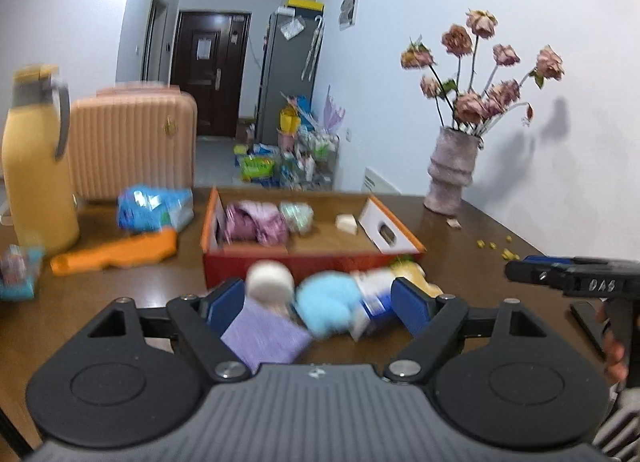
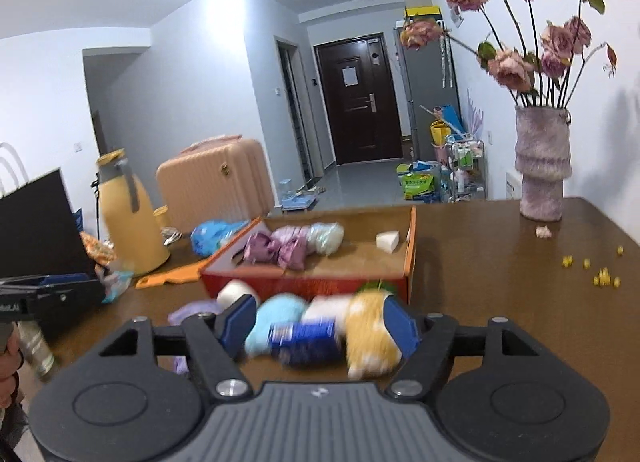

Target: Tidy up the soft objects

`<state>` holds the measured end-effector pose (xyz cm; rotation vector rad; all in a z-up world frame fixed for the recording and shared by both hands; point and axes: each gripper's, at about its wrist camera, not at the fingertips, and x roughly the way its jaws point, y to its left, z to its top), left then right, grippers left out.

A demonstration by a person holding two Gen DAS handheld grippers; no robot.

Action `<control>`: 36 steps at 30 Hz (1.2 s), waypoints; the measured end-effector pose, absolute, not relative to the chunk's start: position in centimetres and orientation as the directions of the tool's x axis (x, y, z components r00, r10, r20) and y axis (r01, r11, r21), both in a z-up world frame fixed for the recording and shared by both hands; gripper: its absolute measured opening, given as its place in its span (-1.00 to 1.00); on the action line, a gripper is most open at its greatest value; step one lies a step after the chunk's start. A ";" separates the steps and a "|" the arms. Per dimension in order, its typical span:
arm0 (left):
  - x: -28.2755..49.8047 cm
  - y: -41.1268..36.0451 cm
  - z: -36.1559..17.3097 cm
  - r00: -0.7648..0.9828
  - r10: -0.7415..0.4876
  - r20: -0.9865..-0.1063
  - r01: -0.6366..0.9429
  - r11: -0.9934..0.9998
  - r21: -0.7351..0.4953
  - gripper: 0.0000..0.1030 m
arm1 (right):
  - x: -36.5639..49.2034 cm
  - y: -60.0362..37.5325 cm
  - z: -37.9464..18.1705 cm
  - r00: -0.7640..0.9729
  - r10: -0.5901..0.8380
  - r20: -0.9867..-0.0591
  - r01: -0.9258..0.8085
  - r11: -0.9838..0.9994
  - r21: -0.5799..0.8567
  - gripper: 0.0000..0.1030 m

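On the brown wooden table (image 1: 472, 246) sits one open orange cardboard box (image 1: 304, 262) with low walls. Inside it lie three soft things and one small block: a purple cloth bundle (image 1: 256, 221) at the left end, a second, paler pink one (image 2: 290, 236) beside it, a pale white-green fluffy ball (image 1: 297, 215) touching them, and one little white sponge wedge (image 1: 346, 223) lying apart toward the right. In front of the box, still on the table, is a row of five soft things, all blurry: one cream-white roll (image 1: 269, 282), one flat lilac cloth (image 1: 264, 336), one light blue fluffy ball (image 1: 326, 304), one blue and white packet (image 2: 306, 342) and one yellow and white plush toy (image 2: 370, 332). The left gripper (image 1: 320, 308) has its two blue pads wide apart and holds nothing; the roll, lilac cloth and blue ball show in the gap. The right gripper (image 2: 320, 326) is also spread wide and grips nothing, with the blue ball, packet and yellow toy seen between its pads. One pink-grey vase of dried pink roses (image 2: 542, 165) stands at the far right, and one tall yellow jug (image 1: 38, 177) at the left
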<state>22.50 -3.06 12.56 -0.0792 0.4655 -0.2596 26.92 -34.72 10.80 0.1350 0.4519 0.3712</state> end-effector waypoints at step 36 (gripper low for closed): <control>29.7 -7.2 3.4 0.699 -0.331 -0.634 0.197 0.941 -0.274 0.60 | 37.6 -34.7 0.6 0.804 0.264 -0.532 -0.146 0.956 0.253 -0.18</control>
